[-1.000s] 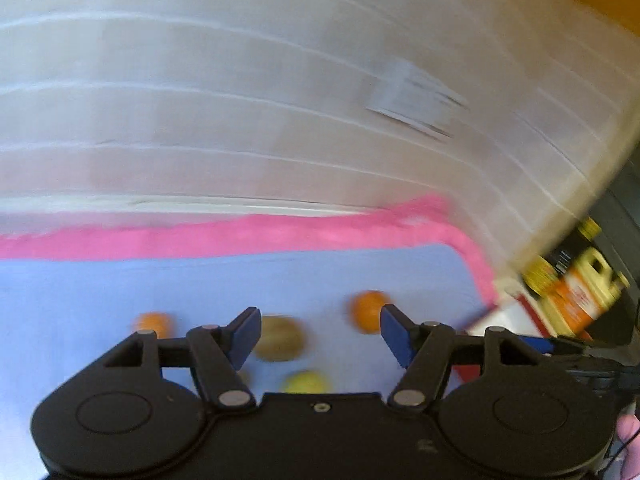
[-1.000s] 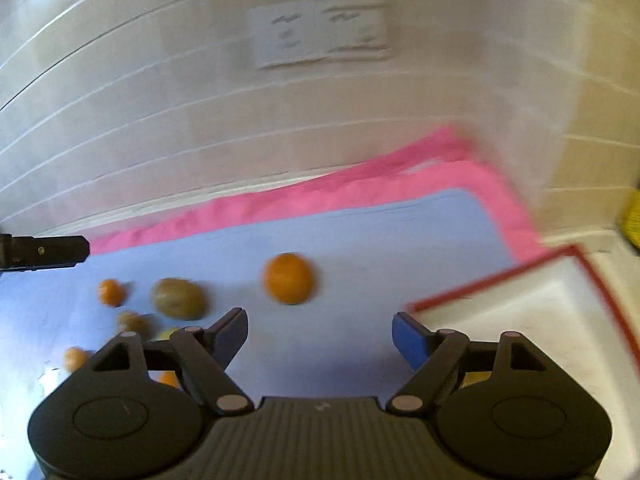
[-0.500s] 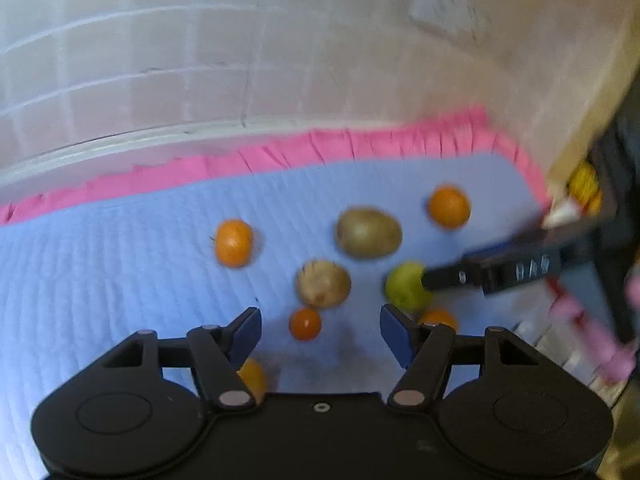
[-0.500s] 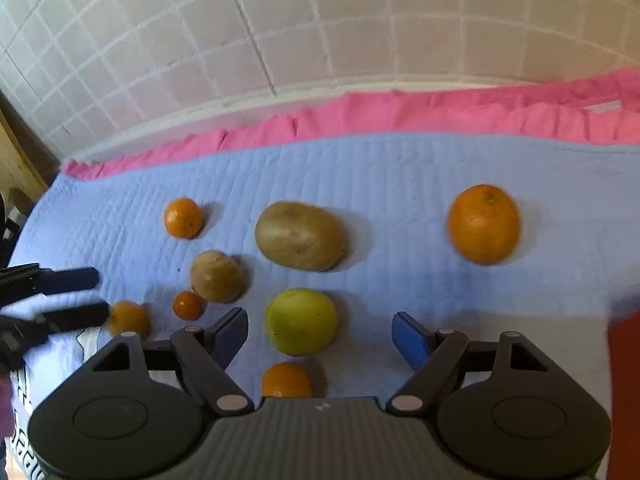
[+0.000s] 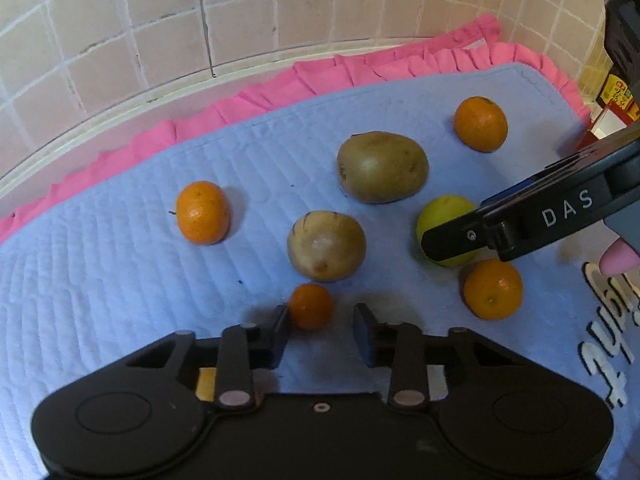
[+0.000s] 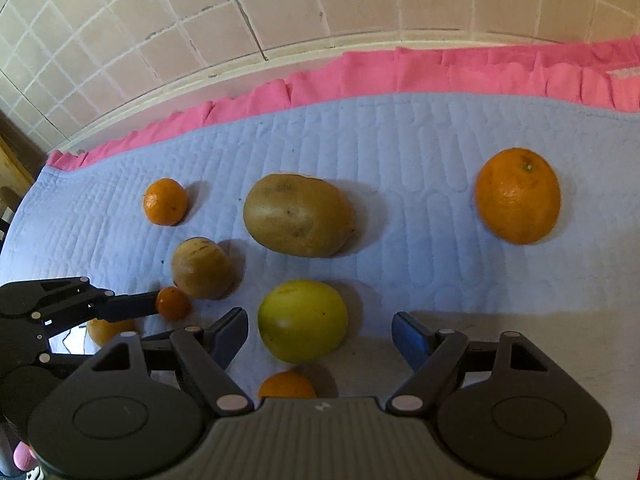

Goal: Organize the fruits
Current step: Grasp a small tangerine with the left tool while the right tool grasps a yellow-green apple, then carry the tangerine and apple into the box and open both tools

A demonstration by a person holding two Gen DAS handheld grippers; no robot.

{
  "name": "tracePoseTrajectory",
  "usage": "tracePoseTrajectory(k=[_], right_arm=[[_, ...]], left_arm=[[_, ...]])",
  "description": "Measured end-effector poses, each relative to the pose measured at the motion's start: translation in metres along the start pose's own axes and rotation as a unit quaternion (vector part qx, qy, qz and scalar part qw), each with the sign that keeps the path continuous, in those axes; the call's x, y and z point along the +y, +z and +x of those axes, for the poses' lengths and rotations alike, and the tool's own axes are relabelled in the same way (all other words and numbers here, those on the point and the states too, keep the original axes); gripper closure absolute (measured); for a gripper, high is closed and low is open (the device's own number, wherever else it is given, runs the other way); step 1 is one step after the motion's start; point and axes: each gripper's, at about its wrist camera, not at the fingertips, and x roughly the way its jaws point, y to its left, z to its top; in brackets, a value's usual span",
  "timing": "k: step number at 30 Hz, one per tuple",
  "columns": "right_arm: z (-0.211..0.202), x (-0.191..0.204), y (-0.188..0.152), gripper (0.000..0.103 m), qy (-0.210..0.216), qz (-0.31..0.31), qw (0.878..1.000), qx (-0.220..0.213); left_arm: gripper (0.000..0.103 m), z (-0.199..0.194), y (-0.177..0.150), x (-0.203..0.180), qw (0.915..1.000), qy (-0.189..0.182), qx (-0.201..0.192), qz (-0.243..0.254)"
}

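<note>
Blue quilted mat [image 6: 400, 152] with a pink frill [image 6: 440, 72] along its far edge lies against a tiled wall [image 6: 280, 0], and the fruit is scattered over it. The right gripper [image 6: 320, 338] hangs spread wide, a green round fruit [image 6: 302, 320] between its fingers but clear of both pads; a small orange [image 6: 286, 386] sits just under it, partly hidden by the gripper body. Beyond lies a large brown fruit [image 6: 298, 214], its long axis running left to right, with a big orange [image 6: 518, 196] well apart to the right. A smaller brown fruit [image 6: 202, 268] and another orange [image 6: 165, 201] sit to the left. The left gripper [image 5: 322, 330] is open to a middling gap, a tiny orange [image 5: 311, 306] just ahead between its tips, near the left finger. From that view the right gripper's finger crosses in front of the green fruit.
</note>
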Motion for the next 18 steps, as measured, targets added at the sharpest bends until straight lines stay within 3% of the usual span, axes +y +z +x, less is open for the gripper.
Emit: tracePoseTrajectory(k=[5, 10, 18], right_arm=[[0.005, 0.002, 0.002, 0.027, -0.006, -0.002, 1.000, -0.005], [0.004, 0.006, 0.002, 0.051, 0.005, -0.014, 1.000, -0.010], [-0.016, 0.005, -0.002, 0.052, 0.020, -0.005, 0.999, -0.032]], left_arm=[[0.077, -0.001, 0.002, 0.004, 0.9999, 0.001, -0.004, -0.013], [0.078, -0.003, 0.002, 0.006, 0.9996, 0.004, -0.015, -0.026], [0.078, -0.024, 0.008, 0.000, 0.9985, 0.013, -0.049, -0.019]])
